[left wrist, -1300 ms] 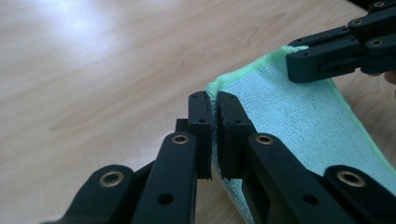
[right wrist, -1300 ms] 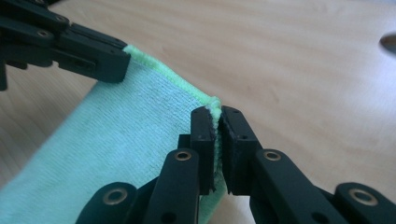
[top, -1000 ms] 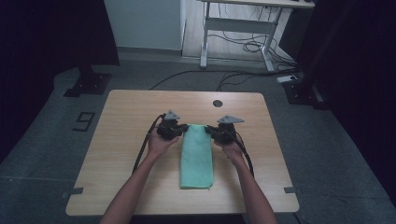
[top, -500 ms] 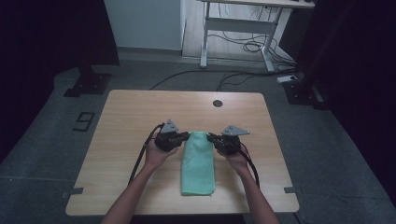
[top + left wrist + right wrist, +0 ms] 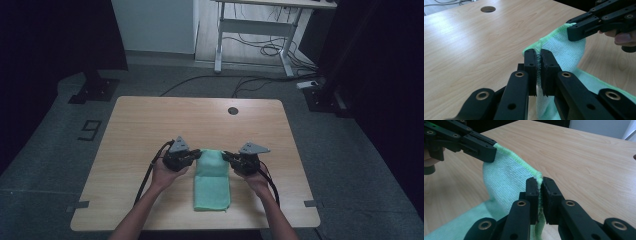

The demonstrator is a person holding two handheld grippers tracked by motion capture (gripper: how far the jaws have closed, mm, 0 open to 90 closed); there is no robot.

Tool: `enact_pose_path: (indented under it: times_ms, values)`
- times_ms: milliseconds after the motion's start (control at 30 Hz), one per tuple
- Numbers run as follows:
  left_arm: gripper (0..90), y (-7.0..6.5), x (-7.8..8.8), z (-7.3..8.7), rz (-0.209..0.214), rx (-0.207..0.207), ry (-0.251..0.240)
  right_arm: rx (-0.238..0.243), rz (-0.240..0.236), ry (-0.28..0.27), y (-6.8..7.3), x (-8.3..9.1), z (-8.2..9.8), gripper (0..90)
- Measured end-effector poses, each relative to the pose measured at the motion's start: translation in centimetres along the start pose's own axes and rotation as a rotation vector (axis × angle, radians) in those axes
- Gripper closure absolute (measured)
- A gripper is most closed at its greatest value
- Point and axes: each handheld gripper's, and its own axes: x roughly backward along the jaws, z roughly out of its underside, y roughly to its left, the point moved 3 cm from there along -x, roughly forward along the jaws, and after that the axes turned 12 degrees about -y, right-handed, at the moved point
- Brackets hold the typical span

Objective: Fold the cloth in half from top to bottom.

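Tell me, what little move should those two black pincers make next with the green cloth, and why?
Probably carry the lifted edge on toward the person and lay it over the near end. The left gripper and right gripper are each shut on a far corner of the green cloth, that edge is raised off the table, and the near part lies flat, so it looks like a fold half done.

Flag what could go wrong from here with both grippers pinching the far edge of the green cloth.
1. The left gripper and right gripper each clamp only a thin strip of the green cloth's hem, so a corner could slip out.
2. If the hands pull unevenly, the fold might land skewed.
3. The near end lies loose on the table and may drag instead of staying put.
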Motion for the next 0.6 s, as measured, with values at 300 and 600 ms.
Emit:
enact_pose_path:
  times_ms: [300,600]
  values:
    - [84.1,-0.19,0.20,0.73,0.011,0.021,0.014,-0.010,-0.008,0.024,0.36,0.17,0.51,83.0]
    - [84.9,-0.63,0.50,0.85,0.012,0.014,0.004,-0.041,-0.022,0.015,0.58,0.41,0.77,83.3]
